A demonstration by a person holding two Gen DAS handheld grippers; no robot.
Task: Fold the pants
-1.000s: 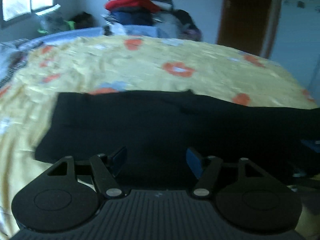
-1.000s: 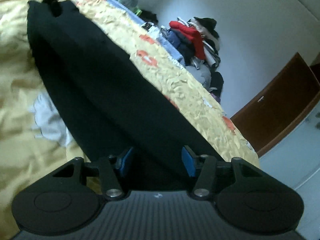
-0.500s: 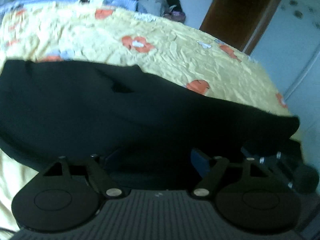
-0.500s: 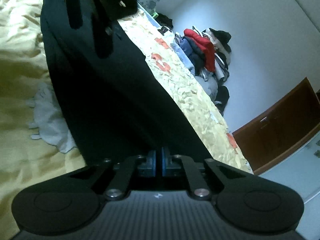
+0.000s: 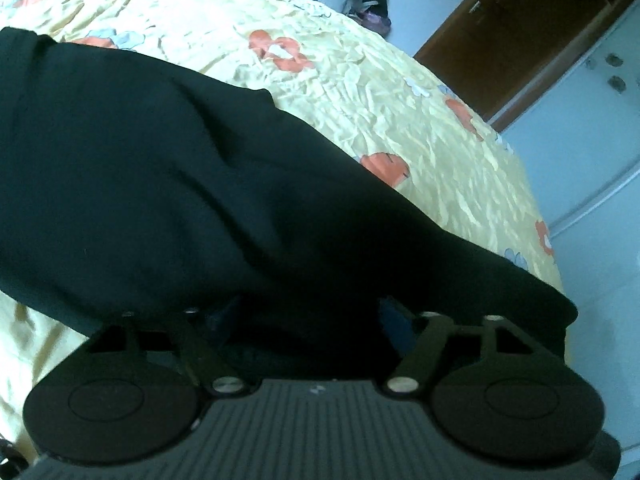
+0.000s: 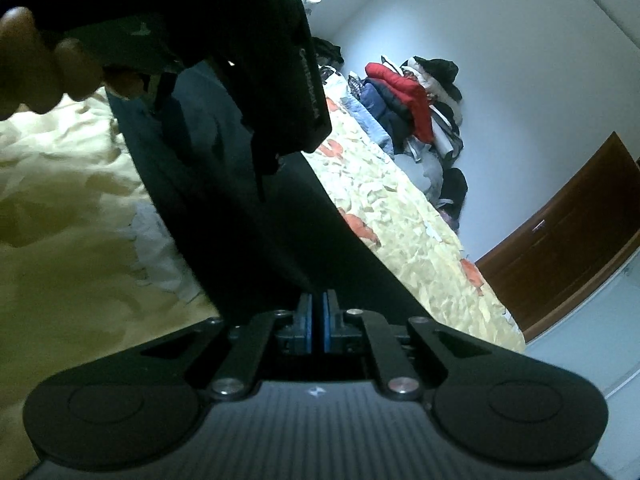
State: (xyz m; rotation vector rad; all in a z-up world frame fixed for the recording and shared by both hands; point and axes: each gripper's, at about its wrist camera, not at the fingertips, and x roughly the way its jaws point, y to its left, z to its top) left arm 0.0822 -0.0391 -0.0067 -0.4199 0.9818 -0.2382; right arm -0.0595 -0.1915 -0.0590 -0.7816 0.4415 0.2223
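black pants (image 5: 168, 168) laid long across the yellow floral bedsheet (image 5: 380, 92) | right gripper (image 6: 319, 320) pinched tight on the near pants edge, probably to lift it for the fold | left gripper (image 5: 308, 320) spread wide, fabric bunched between its fingers, not clamped yet

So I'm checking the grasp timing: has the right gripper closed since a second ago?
Yes. The right gripper was open a second ago; now its blue pads meet on the black pants.
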